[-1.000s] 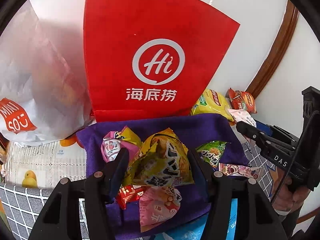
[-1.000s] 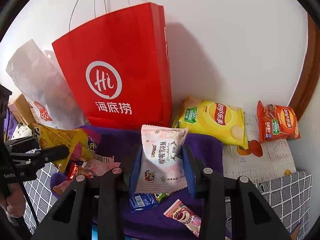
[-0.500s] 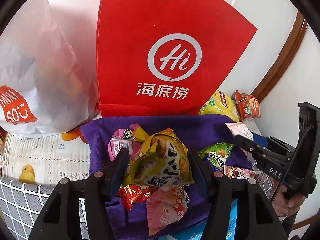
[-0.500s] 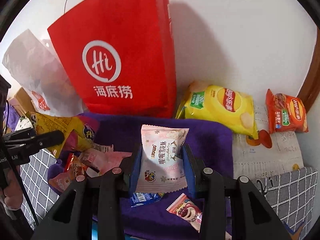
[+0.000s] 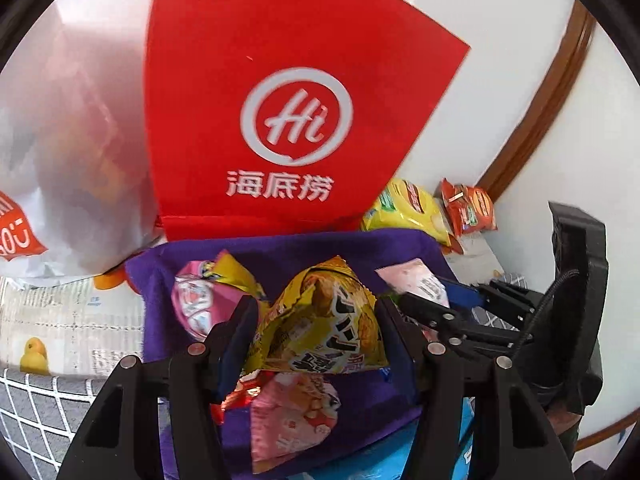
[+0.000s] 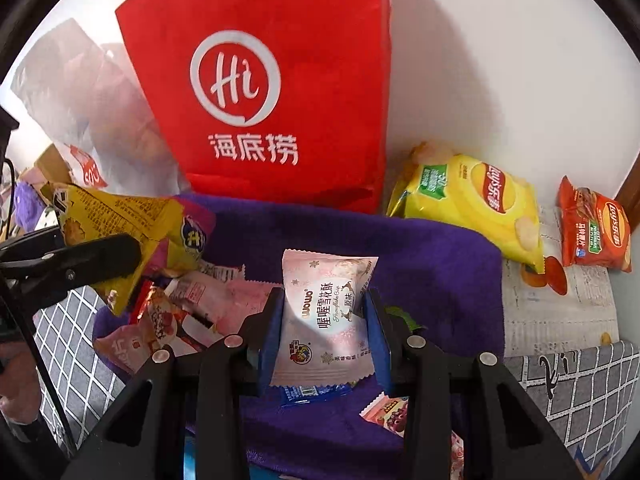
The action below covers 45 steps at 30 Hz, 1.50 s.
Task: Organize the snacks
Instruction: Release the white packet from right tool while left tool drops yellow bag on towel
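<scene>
Landmark: one purple cloth (image 6: 420,248), spread before one red paper bag (image 6: 272,80).

Left of the bag: one translucent white plastic bag (image 5: 72,152).

Over the cloth's left part: left gripper (image 5: 316,332), jaws narrowed and clamped on one yellow snack packet (image 5: 324,328), lifted clear of the cloth. Beneath it, loose on the cloth: one pink-and-yellow packet (image 5: 200,300), one pink packet (image 5: 292,412), one small red wrapper (image 5: 236,396).

Over the cloth's middle: right gripper (image 6: 326,320), jaws narrow and pressed on one pale pink snowflake-print packet (image 6: 324,316), held upright. Below it: one blue wrapper (image 6: 312,392), one pink strawberry-print wrapper (image 6: 388,412).

Right of the cloth: two crisp bags, one yellow (image 6: 476,204), one orange-red (image 6: 596,232).
</scene>
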Each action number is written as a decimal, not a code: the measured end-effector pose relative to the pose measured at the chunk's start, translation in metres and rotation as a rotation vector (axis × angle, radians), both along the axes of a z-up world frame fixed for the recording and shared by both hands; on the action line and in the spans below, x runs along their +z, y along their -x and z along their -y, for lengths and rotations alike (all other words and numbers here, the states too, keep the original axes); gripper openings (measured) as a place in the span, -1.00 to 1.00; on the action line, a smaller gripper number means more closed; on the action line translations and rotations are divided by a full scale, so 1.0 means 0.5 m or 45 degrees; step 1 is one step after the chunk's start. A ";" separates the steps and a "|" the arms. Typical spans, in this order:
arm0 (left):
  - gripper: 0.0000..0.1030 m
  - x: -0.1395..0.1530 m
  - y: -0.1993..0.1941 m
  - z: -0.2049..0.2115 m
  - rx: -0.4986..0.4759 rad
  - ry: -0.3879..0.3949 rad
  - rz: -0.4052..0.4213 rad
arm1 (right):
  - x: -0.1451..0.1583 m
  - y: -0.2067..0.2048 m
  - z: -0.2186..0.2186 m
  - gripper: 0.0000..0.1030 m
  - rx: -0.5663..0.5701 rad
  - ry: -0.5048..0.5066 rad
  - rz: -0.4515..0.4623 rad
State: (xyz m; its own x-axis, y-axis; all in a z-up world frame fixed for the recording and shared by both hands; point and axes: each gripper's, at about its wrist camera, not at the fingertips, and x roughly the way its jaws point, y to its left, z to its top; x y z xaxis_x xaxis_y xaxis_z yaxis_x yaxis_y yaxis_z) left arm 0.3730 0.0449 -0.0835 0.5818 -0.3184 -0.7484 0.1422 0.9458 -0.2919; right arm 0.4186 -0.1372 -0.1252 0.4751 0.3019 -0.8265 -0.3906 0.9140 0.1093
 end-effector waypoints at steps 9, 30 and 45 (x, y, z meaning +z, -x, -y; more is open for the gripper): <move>0.13 -0.036 -0.016 0.004 0.022 -0.031 -0.068 | -0.026 -0.007 0.005 -0.23 -0.008 0.031 -0.047; 0.15 -0.056 -0.022 0.042 0.002 -0.200 -0.046 | -0.046 -0.037 0.046 -0.22 -0.076 0.004 -0.111; 0.33 -0.055 -0.019 0.041 -0.020 -0.187 -0.056 | -0.042 -0.037 0.047 -0.12 -0.057 -0.030 -0.124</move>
State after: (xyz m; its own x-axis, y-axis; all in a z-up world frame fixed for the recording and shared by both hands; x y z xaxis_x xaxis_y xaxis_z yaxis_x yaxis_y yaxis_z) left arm 0.3824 0.0245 -0.1111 0.5432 -0.2124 -0.8123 0.1476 0.9766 -0.1567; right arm 0.4371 -0.1607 -0.1464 0.4065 0.3016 -0.8624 -0.3357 0.9272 0.1660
